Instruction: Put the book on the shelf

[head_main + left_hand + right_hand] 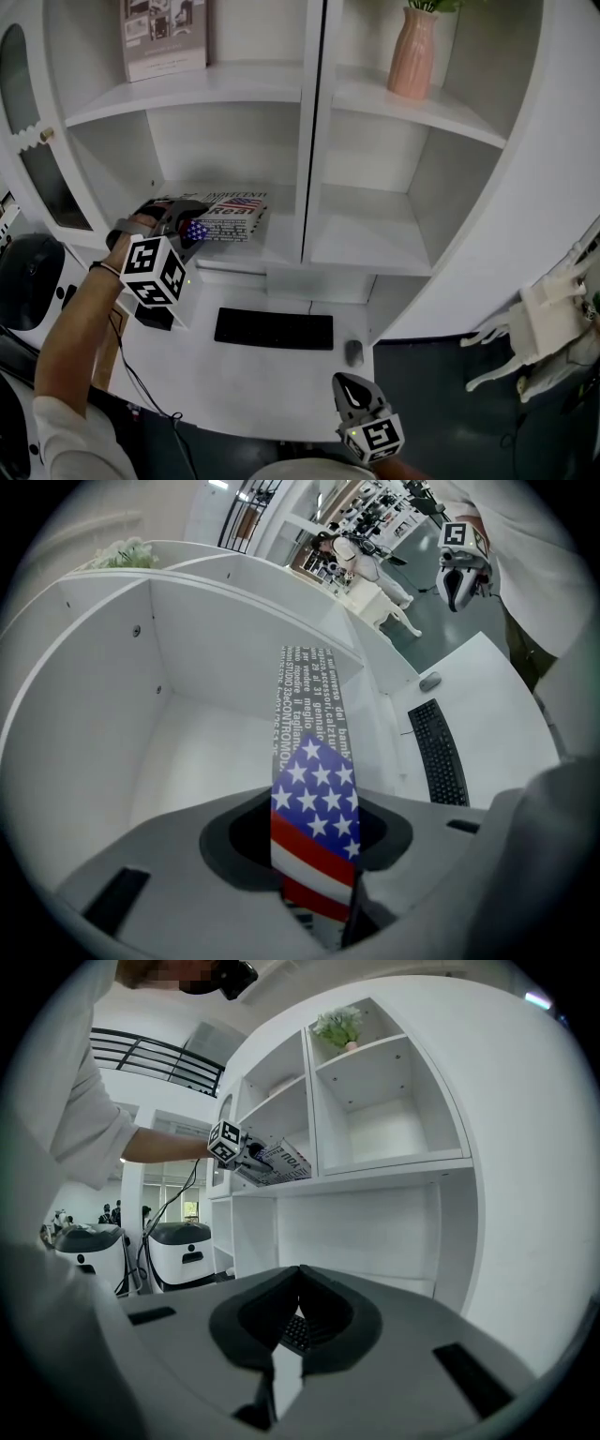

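Clamping the flag-covered book's [234, 217] near corner, the left claw [190, 226] has it at the lower left shelf's [281, 249] front edge. Slide it in flat before letting go; the right claw [349, 390] hangs together, empty.

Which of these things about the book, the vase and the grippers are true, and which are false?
1. The left gripper holds the book. True.
2. The keyboard lies on the desk. True.
3. The vase stands on the desk. False: it stands on a high shelf.
4. The right gripper holds a book too. False: its jaws are shut with nothing in them.
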{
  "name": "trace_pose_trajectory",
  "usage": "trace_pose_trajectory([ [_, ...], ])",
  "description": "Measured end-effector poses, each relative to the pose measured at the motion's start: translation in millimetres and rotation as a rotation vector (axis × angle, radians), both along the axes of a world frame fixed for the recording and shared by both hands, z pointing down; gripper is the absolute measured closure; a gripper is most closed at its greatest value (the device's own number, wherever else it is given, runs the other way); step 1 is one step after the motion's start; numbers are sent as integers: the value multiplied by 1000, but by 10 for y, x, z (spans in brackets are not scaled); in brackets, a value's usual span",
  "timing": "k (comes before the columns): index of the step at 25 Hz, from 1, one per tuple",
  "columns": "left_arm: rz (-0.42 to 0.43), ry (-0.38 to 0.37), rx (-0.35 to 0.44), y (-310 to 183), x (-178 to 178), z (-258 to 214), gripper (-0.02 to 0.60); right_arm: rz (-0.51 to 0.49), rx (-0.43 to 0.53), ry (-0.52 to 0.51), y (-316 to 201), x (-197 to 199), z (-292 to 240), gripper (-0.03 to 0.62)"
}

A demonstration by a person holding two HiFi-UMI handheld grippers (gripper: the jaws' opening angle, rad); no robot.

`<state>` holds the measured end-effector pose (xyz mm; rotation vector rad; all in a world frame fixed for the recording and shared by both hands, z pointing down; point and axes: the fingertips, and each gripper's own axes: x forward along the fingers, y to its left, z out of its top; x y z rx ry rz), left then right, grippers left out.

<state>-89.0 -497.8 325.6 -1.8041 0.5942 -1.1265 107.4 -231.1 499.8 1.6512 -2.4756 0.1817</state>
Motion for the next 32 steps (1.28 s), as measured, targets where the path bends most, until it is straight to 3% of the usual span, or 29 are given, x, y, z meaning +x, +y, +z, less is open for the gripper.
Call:
trace_pose_trajectory([
  [20,-3,-83,-46,-457,133,111,426,5,-29,-8,-222,144,91,589],
  [24,-5,-111,-127,-478,122,135,416,5,-37,-6,-273,191,103,591],
  [27,-19,-178,-220,-461,83,221,346,3,-41,-9,-299,230,145,589],
  [32,-23,-230,-300,-410,75,287,324,0,-44,-14,-350,260,134,590],
])
